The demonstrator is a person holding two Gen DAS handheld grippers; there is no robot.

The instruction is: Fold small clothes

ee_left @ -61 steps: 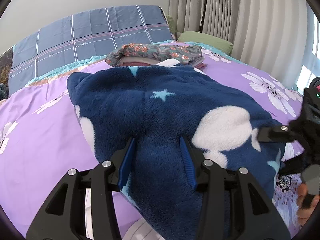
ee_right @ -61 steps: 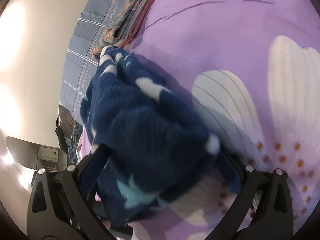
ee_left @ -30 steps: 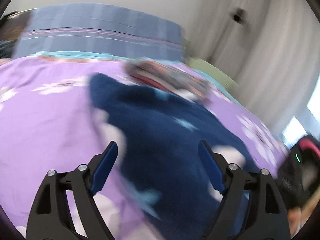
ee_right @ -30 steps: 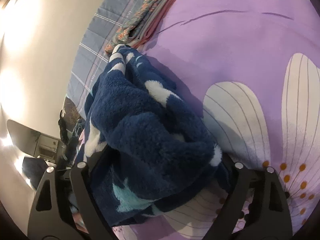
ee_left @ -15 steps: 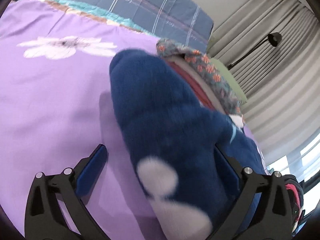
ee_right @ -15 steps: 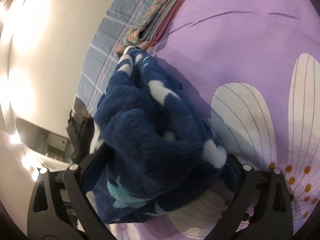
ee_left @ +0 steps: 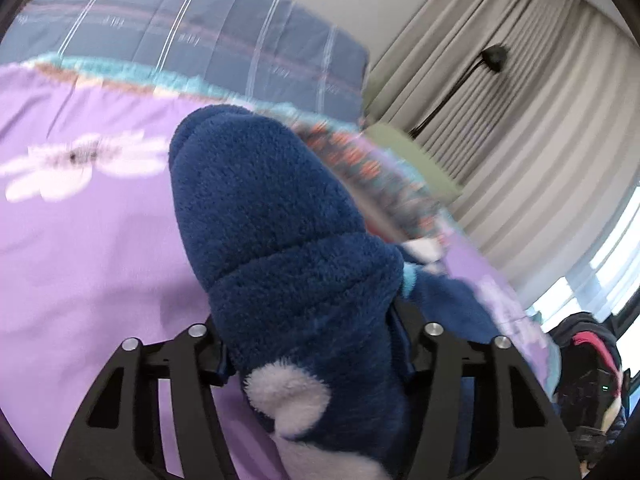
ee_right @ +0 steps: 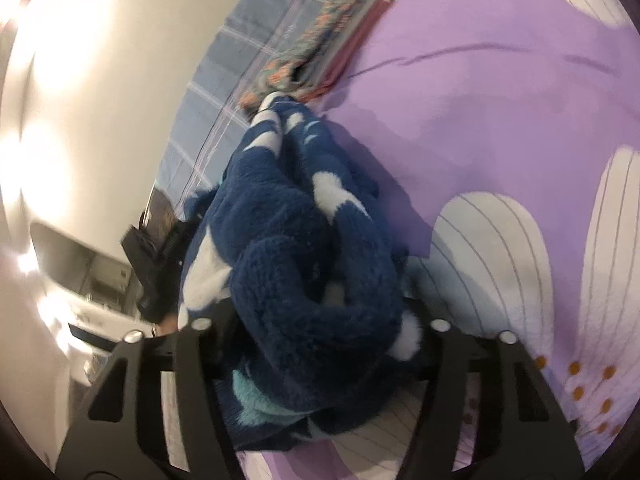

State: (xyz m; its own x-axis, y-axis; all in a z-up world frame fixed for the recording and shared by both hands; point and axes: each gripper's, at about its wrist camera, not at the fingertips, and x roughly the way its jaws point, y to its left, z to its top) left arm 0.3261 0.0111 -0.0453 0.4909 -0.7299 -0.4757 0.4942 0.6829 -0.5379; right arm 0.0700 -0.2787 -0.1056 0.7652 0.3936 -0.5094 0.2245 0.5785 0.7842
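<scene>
A dark blue fleece garment (ee_left: 272, 208) with white spots and pale blue stars lies bunched on the purple flowered bedsheet (ee_left: 80, 240). In the left wrist view my left gripper (ee_left: 312, 352) has a thick roll of this fleece between its jaws. The jaws are closing and the pads are buried in the pile. In the right wrist view my right gripper (ee_right: 318, 340) is closing too, with the other end of the fleece garment (ee_right: 288, 248) squeezed between its fingers. The fleece hides both grippers' fingertips.
A stack of folded clothes (ee_left: 368, 172) with a floral piece on top lies just behind the fleece, also visible as the stack (ee_right: 320, 36). A blue-grey plaid pillow (ee_left: 180, 32) lines the bed head. A green pillow (ee_left: 404, 148), a floor lamp (ee_left: 494, 56) and curtains (ee_left: 520, 100) stand at the right.
My left gripper swung to the garment's left end and its wide jaws narrowed onto a roll of fleece. The right gripper stayed put and its jaws narrowed on its bunch.
</scene>
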